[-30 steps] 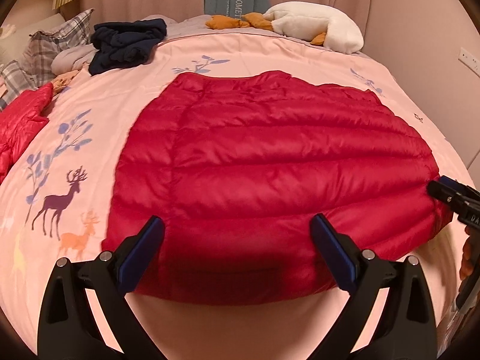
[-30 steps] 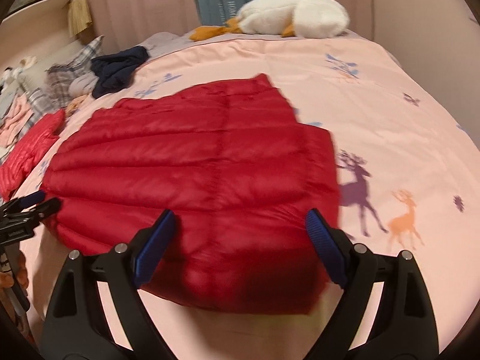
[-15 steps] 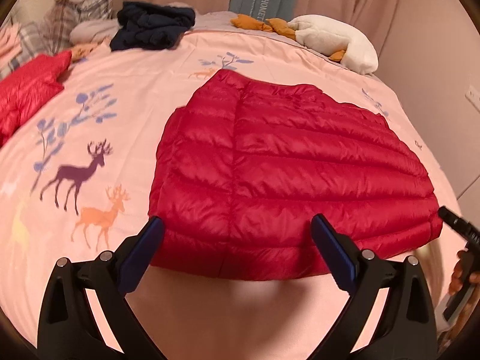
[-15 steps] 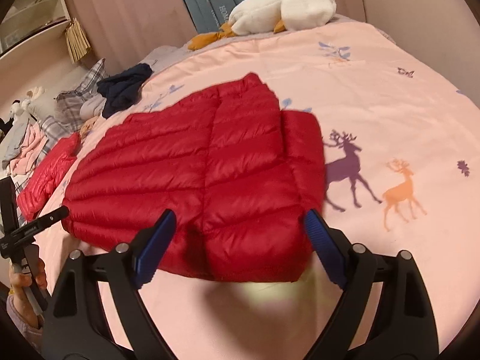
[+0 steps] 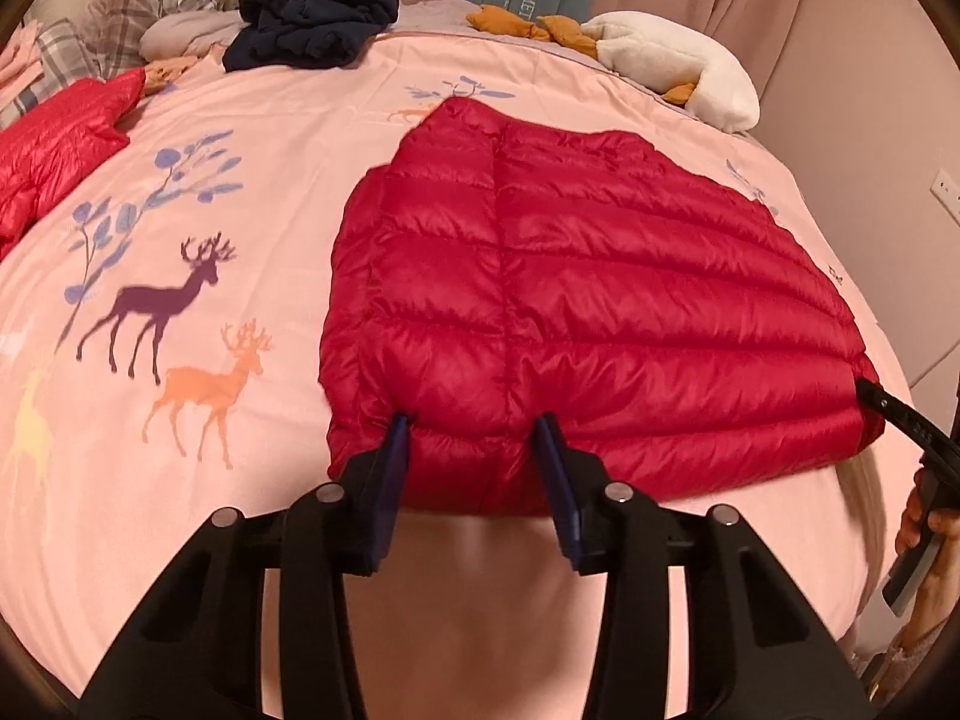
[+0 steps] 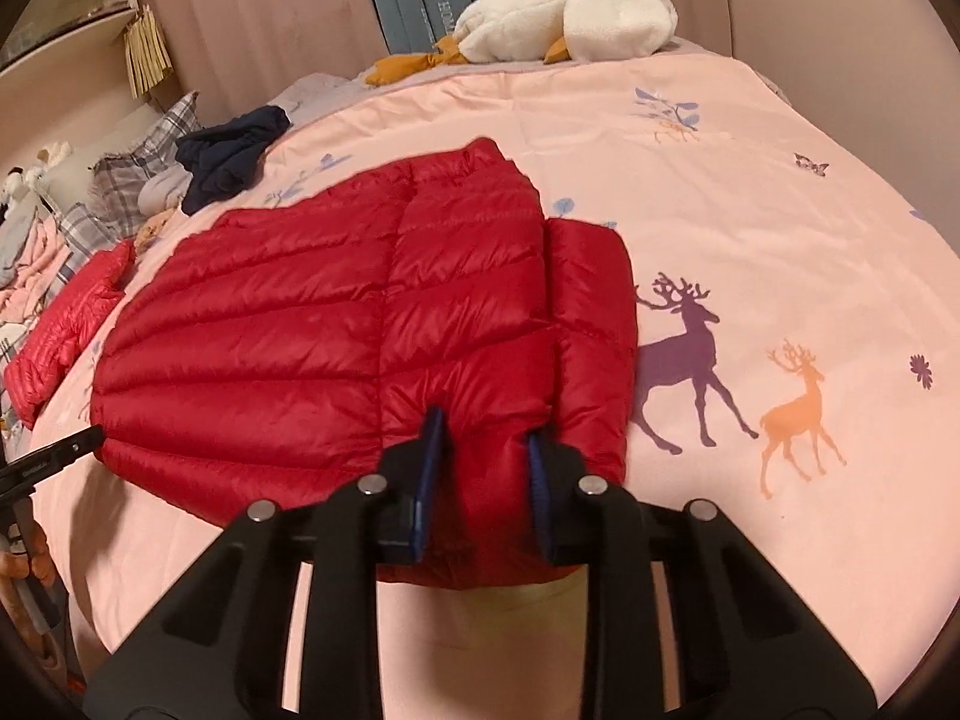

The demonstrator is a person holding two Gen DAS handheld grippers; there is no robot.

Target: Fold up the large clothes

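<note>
Narrowed from wide apart, both closing: left gripper [image 5: 474,429] and right gripper [image 6: 485,427] now pinching the near hem of the red down jacket [image 5: 588,312].

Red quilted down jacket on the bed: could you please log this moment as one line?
item: red quilted down jacket flat on pink bedspread | left hand-held gripper: closing on near hem | right hand-held gripper: closing on near hem | fold: not started

Just ahead of the black tongs with blue pads lies a glossy red quilted down jacket [image 5: 576,300] on a pale pink bedspread [image 5: 252,138] printed with purple and orange deer and blue sprigs. Farther off sit a navy garment [image 5: 312,18], a white plush goose [image 6: 570,15] with orange feet, and grey plaid pillows [image 5: 144,6].
</note>
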